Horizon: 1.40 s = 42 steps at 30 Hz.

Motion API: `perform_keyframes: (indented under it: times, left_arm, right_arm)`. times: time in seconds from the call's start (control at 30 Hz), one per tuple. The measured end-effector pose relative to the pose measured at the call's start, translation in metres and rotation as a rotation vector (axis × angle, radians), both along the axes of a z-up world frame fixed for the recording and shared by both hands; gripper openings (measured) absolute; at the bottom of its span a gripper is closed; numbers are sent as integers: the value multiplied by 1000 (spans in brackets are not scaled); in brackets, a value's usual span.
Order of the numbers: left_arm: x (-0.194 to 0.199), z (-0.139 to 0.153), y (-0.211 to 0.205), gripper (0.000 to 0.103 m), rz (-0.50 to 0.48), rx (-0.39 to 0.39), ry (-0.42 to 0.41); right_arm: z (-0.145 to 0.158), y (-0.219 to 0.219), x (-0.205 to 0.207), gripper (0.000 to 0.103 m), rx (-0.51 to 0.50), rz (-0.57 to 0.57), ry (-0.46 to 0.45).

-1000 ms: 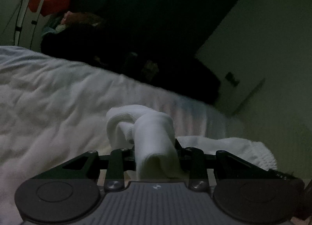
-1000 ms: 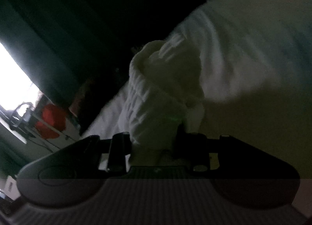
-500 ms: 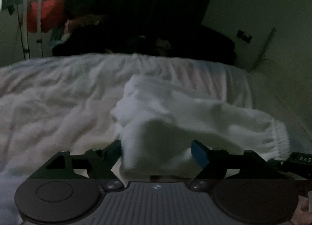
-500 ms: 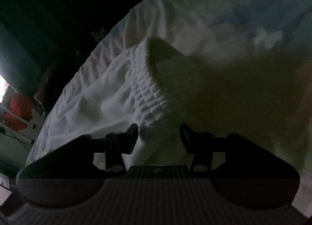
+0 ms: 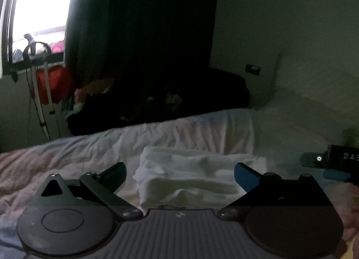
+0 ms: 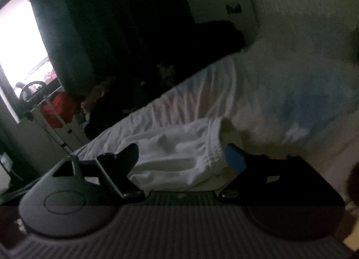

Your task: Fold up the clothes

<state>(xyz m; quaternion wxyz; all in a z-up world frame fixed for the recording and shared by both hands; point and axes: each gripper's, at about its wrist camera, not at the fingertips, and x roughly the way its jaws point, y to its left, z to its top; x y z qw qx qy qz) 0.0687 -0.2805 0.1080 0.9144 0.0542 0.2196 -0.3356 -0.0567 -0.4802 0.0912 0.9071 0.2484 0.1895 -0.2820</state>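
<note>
A white garment point(image 5: 190, 178) is seen lying doubled over on the bed point(image 5: 67, 160), just ahead of and between the spread fingers of the left gripper point(image 5: 179, 174). Nothing is held. The right gripper point(image 6: 181, 158) is also spread wide, w/ the elastic waistband point(image 6: 213, 146) between its fingers, ungripped. Risk, as judged: top layer could be snagged by a fingertip on pull-back & the fold dragged open; soft bedding gives little hold.

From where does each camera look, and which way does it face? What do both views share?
Left wrist: sits on the left tongs, low over the bed, facing the folded white garment and the window; its open fingers show.
Right wrist: sits on the right tongs, tilted, facing the garment's waistband; its open fingers show.
Shared: garment, bed, dark curtain, window.
</note>
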Motion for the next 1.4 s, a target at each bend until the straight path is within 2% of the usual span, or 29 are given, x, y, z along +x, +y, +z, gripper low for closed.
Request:
perform_keyframes:
  times: [0.07, 0.27, 0.4, 0.57, 0.83, 1.03, 1.17, 1.3, 1.4]
  left_arm:
    - [-17, 13, 11, 103, -3, -15, -18]
    - [-64, 43, 46, 103, -3, -27, -50]
    - [-90, 54, 68, 103, -6, -31, -66]
    - [-129, 60, 89, 103, -7, -8, -141]
    - [-163, 47, 104, 103, -10, -20, -179]
    - [-171, 30, 118, 103, 18, -52, -166]
    - [-172, 16, 125, 103, 31, -48, -169]
    - [-164, -3, 126, 102, 40, -24, -180]
    - [-157, -16, 123, 101, 52, -10, -184]
  right_arm:
    - [16, 14, -16, 86, -49, 15, -11]
    - [33, 47, -54, 86, -129, 53, -48]
    - [44, 70, -80, 86, -183, 79, -73]
    - [56, 96, -110, 86, -240, 106, -103]
    - [38, 117, -119, 86, -275, 97, -115]
    - [14, 131, -116, 86, -314, 94, -111]
    - [-6, 138, -110, 86, -362, 104, -123]
    - [-30, 137, -105, 86, -365, 115, -123]
    - [-42, 141, -100, 86, -393, 113, -98]
